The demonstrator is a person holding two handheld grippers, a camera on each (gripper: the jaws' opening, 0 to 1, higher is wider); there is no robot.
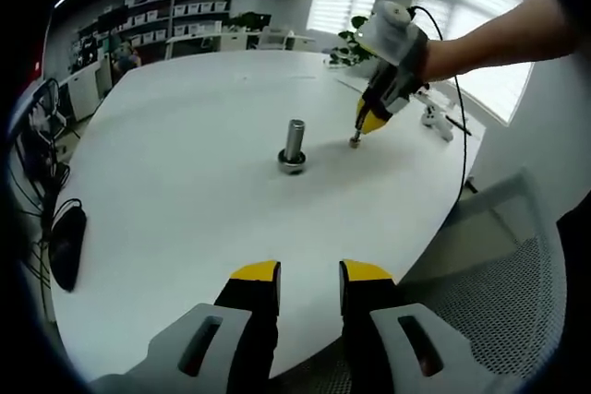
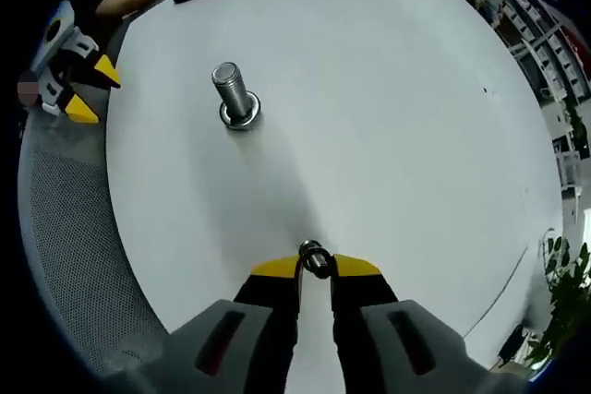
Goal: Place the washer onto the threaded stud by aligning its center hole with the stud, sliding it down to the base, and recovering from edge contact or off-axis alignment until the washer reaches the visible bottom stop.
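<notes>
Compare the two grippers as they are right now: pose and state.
The right gripper is shut on the washer, while the left gripper is open with nothing between its tips. The right gripper is out over the white table, to one side of the threaded stud; the left gripper hangs at the table's edge, farther from the stud. Both have yellow-tipped jaws and face the stud.
</notes>
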